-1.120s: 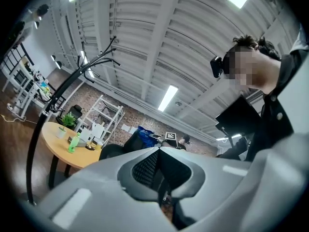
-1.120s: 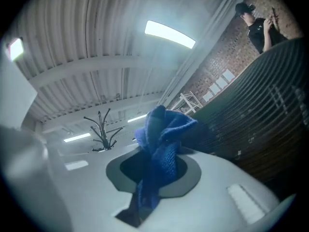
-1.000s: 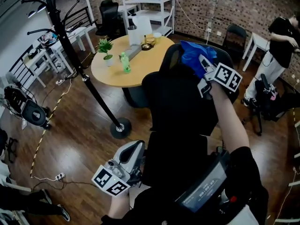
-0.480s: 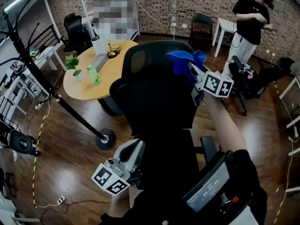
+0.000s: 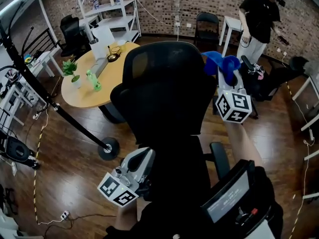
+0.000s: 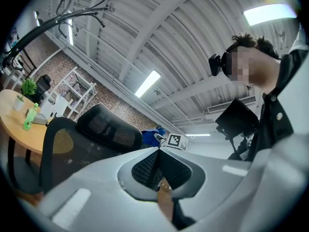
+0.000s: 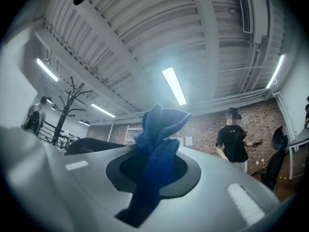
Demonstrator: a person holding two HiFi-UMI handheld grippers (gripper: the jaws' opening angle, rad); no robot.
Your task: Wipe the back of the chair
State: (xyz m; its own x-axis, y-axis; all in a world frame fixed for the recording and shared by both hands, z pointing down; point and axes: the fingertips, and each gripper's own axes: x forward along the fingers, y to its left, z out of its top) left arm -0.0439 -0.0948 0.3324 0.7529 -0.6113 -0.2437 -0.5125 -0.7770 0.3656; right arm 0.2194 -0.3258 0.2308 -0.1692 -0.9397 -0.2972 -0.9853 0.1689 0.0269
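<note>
Blue cloth (image 5: 220,63) pinched in the right gripper (image 5: 226,76), beside the upper right edge of the chair back (image 5: 164,91).

Head view: cloth bunched and bright blue, just beside the black mesh chair back, contact not clear; left gripper (image 5: 141,158) low, near the chair's base, well apart from the cloth; round table (image 5: 115,69) beyond the chair carries a small pot (image 5: 76,80) holding a green plant; left gripper view: left gripper (image 6: 158,164) jaws together, nothing between them, chair back (image 6: 99,134) and cloth (image 6: 151,132) ahead; right gripper view: right gripper (image 7: 155,170) jaws clamped on the cloth (image 7: 158,146), folds sticking up past the tips, a tail hanging below.
</note>
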